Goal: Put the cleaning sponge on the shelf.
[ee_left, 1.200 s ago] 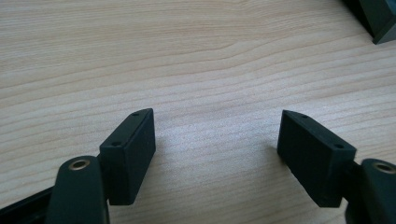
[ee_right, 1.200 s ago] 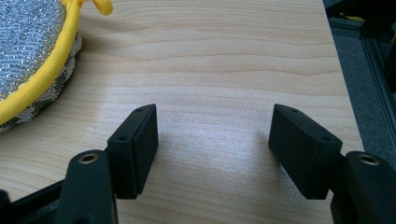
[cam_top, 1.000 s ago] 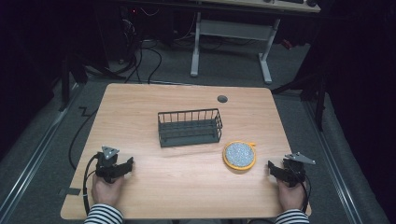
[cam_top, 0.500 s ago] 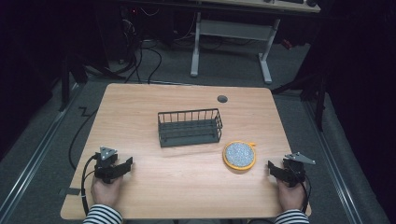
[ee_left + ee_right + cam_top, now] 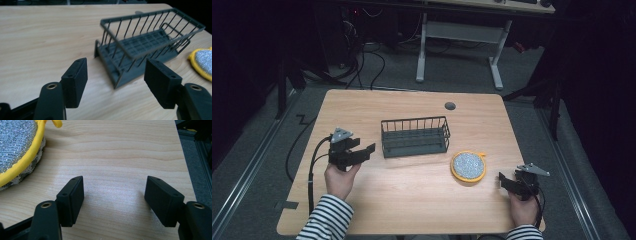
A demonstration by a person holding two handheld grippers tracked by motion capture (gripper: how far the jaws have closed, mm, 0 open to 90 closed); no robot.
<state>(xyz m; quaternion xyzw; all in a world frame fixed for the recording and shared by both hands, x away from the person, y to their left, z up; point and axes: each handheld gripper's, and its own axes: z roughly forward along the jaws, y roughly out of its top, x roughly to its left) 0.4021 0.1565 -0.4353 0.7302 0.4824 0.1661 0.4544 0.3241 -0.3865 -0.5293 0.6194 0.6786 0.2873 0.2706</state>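
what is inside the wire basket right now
Nothing shows inside the wire basket: the left gripper view looks through its bars onto a bare grid floor. The round yellow-rimmed scrubber lies outside it on the table. The near wall's bars cover thin strips of the floor.

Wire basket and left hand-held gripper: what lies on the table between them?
Nothing: bare wood separates the left hand-held gripper from the wire basket, seen in the high view.
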